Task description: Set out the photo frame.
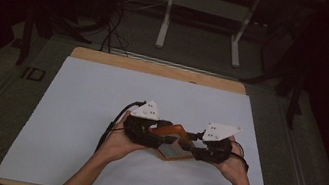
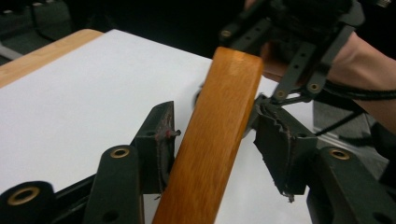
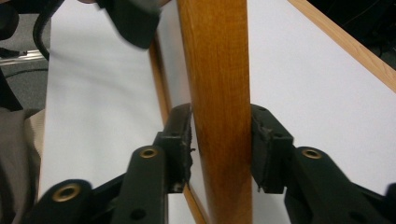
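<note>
A brown wooden piece (image 1: 171,130) with a grey panel (image 1: 174,151) below it is held just above the white sheet, between both hands. In the left gripper view its wooden bar (image 2: 219,116) runs up between the jaws of my left gripper (image 2: 217,140). Those jaws are open: the right pad (image 2: 275,144) stands off the wood and the left one lies close beside it. My right gripper (image 3: 222,140) is shut on the same bar (image 3: 217,70), a pad pressed on each side. From above, the left gripper (image 1: 158,134) and the right gripper (image 1: 194,145) face each other across the piece.
A white sheet (image 1: 98,112) covers most of the wooden table (image 1: 156,68). Behind the table stand a white frame's legs (image 1: 202,23) and dark cables (image 1: 112,28) on the floor. Free sheet lies to the left, right and far side of the hands.
</note>
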`<state>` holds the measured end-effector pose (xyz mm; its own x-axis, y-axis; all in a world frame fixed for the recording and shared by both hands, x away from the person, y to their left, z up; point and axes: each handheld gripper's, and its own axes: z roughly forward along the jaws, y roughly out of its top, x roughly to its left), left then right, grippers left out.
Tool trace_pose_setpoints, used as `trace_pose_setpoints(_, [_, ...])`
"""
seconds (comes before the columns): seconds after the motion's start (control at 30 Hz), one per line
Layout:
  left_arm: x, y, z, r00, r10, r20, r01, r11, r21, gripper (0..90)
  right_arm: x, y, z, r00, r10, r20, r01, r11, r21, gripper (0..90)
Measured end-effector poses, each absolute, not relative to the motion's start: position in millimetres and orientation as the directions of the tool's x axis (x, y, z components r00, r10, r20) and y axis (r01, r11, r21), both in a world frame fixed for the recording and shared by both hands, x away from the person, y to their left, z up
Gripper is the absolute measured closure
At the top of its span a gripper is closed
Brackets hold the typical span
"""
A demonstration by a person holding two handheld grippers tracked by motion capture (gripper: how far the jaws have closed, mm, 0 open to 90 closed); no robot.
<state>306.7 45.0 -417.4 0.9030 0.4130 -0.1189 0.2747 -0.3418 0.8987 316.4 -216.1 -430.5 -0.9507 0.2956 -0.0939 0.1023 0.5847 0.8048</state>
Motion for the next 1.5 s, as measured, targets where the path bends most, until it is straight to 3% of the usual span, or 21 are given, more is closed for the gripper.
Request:
trace_pose_setpoints(0.33, [310.3,76.2,-424.1,0.847,0.511,-0.149,0.314,-0.253,0.915,35.7,315.1,-218.4,-430.5,-0.948,0.300,-0.108,0.097,0.594,0.798,68.1])
trace_pose_setpoints(0.6, [312.7,90.0,-442.5,0.829,0.533,-0.167,0.318,-0.206,0.925,27.4,313.9,-223.7,-432.6,-0.942,0.317,-0.109,0.107,0.592,0.799,68.1])
trace_pose_setpoints(0.83, [311.9,77.8,-456.3,0.830,0.539,-0.141,0.329,-0.270,0.905,26.9,313.5,-226.3,-433.9,-0.940,0.325,-0.105,0.114,0.587,0.801,68.0])
trace_pose_setpoints(1.5, [313.7,44.9,-494.6,0.834,0.520,-0.187,0.385,-0.305,0.871,32.6,314.7,-237.1,-439.6,-0.929,0.361,-0.079,0.149,0.563,0.813,67.6])
